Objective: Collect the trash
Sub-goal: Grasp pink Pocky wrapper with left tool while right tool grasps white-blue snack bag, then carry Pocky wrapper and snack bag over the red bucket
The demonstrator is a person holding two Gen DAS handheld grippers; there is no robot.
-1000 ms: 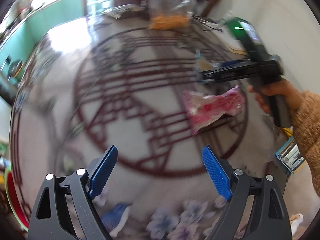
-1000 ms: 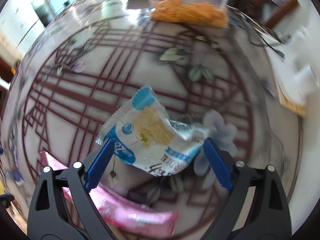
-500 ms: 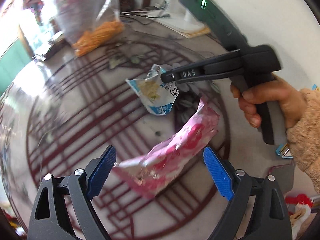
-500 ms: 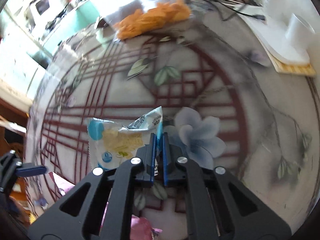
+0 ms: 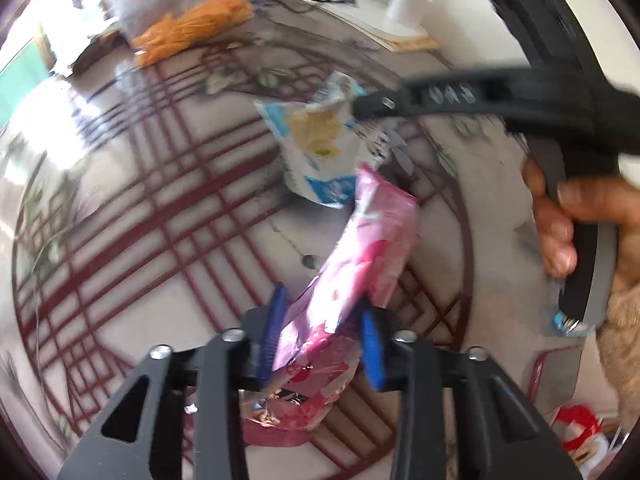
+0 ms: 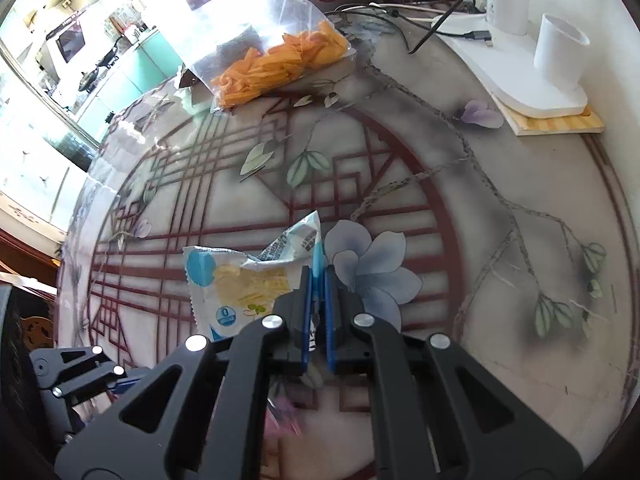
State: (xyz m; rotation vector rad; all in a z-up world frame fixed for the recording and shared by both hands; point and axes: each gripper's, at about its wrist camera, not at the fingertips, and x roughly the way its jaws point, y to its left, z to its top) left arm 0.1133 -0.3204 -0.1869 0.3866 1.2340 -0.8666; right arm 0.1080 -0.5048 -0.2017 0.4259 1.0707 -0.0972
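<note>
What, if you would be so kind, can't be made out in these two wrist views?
- Left wrist view: the pink wrapper has its lower end hidden behind the left gripper.
- Left wrist view: motion blur smears the print on the blue-and-white wrapper.
- Right wrist view: the right gripper covers that wrapper's pinched edge.

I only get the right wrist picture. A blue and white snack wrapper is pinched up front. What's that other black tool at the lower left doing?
Observer: The left gripper has closed on a crinkled pink plastic wrapper.
Operator: Can you see who holds my tool?
Observer: Yes, a bare hand with a fuzzy tan sleeve grips its handle.
Operator: Anything else on that side?
Observer: A red and white scrap lies at the lower right edge of the left view.
</note>
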